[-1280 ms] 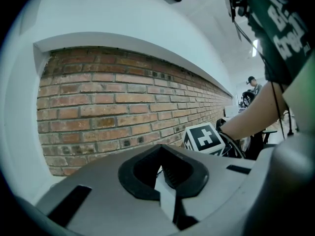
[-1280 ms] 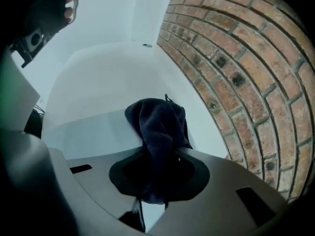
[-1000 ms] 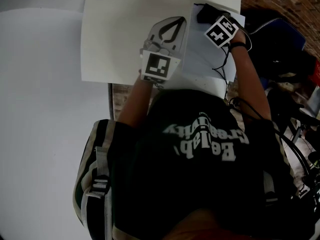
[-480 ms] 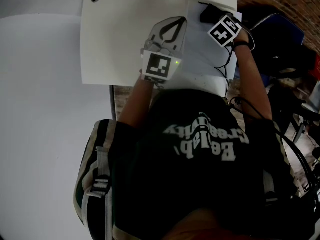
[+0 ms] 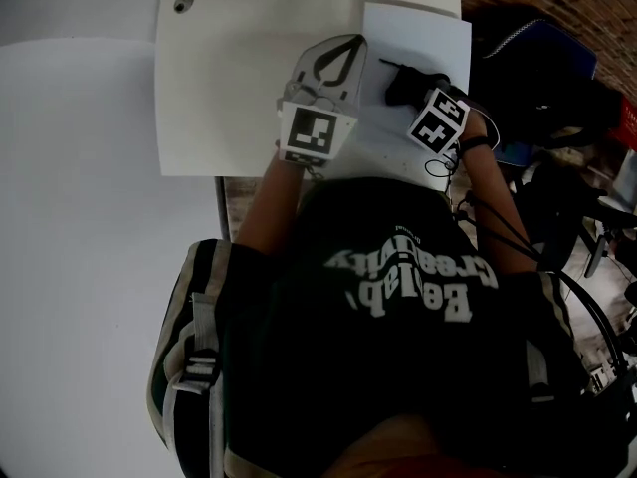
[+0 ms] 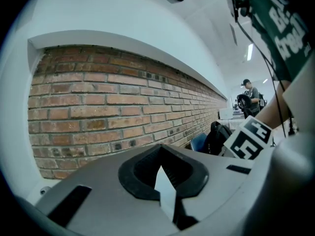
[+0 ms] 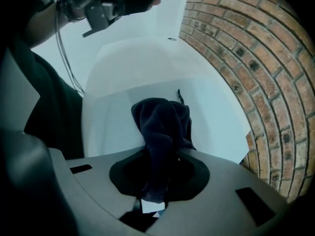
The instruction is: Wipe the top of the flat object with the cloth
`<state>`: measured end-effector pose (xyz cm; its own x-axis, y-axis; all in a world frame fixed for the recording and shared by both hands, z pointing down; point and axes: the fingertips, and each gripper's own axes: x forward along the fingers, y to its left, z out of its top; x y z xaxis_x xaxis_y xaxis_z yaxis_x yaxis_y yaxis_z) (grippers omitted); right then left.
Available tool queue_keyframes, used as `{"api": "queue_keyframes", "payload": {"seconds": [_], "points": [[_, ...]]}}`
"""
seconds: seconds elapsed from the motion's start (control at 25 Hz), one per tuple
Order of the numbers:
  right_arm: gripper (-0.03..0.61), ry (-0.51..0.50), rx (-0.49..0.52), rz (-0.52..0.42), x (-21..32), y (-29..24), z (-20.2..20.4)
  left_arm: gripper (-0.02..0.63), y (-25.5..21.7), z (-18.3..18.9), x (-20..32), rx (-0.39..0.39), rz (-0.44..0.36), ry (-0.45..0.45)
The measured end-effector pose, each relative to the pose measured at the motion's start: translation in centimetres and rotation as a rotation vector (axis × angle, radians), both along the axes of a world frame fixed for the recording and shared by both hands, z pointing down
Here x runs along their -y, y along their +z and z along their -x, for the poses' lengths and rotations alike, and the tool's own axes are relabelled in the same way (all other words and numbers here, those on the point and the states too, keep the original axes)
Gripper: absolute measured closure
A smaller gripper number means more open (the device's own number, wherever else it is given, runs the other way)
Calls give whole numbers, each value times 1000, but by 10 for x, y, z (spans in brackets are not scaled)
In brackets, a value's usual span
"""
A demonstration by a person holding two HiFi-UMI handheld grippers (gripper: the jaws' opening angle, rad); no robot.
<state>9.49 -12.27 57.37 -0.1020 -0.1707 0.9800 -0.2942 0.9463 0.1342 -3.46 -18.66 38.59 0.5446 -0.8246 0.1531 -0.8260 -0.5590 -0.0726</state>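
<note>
Right gripper, clamped on the dark cloth, had dragged it from the far corner of the flat white sheet toward its near edge, likely 1 wiping stroke. Left gripper, jaws together and empty, rested at the sheet's left edge.
</note>
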Motion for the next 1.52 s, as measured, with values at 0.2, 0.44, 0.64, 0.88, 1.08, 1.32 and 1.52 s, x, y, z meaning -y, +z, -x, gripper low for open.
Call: {"api": "queue_keyframes", "payload": {"seconds": [0.2,0.44,0.64,0.88,1.08,1.32,1.52], "points": [[522,-21,-1,83,-46,3,0,620,1,-3,-1,3,2,9],[522,-46,-16,133,-51,0,0,620,0,-3,-4,1,1,8],[520,72,136,33,12,-30,15,620,-4,6,-5,1,-12,-14],[520,25,146,-227,123,-57,56,620,-4,22,-12,25,-8,-68],[520,11,89,-252,158,-32,78,620,-8,41,-15,16,-12,-117],[520,-49,28,-236,157,-3,87,620,-3,66,-16,14,0,-168],[520,7,-11,-219,158,-6,49,620,-1,58,-6,15,5,-141]]}}
